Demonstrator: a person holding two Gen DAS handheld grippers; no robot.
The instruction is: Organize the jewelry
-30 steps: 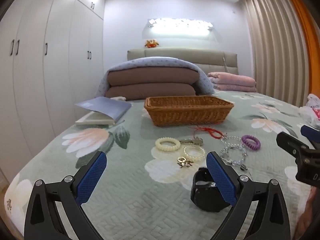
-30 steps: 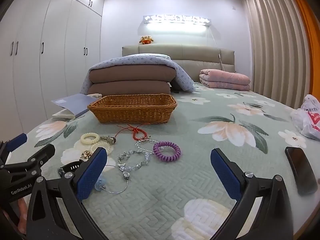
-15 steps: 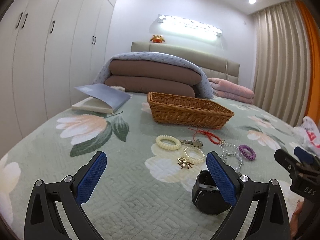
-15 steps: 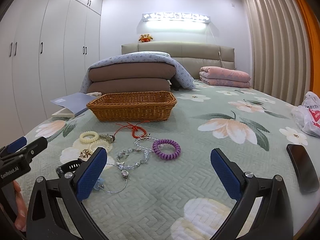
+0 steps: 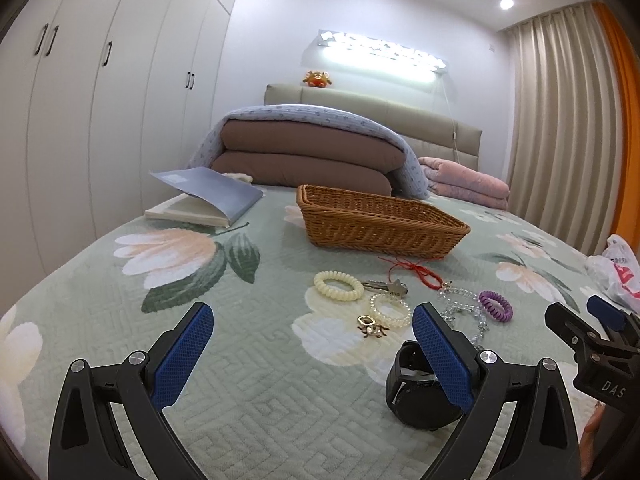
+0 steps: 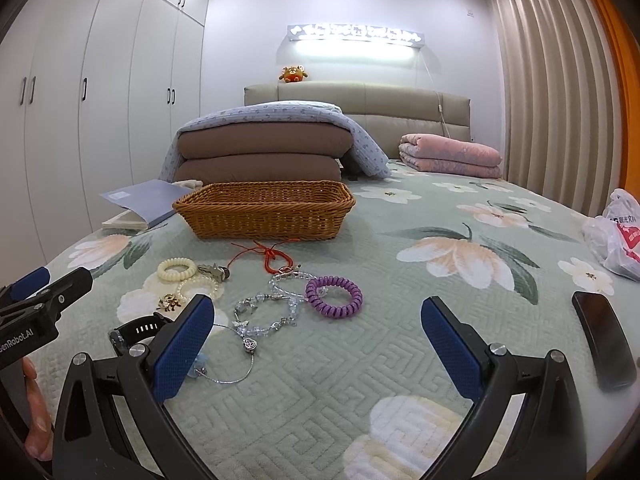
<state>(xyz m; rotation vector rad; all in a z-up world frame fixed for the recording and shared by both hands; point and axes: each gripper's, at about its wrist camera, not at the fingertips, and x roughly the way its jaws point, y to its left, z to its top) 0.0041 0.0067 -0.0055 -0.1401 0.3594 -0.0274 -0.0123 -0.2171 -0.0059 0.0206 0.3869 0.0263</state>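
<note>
Jewelry [image 6: 280, 300] on bedspread, ahead of both spread, empty tongs [image 6: 316, 348].

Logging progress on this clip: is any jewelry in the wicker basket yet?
Cannot tell. The basket is seen from the side, so its floor is hidden. The purple coil and cream coil lie on the bedspread.

- On the right gripper [image 5: 600, 332], which I see at the right edge of my left camera, the black body carries the white letters "DAS"; anything after them is cut off.
- On the left gripper [image 6: 36, 292], at the left edge of my right camera, I read "enRobot.AI" in white, with the start of the word out of frame.
- The plastic bag [image 6: 618, 232] on the bed has red and dark print that I cannot read.
</note>
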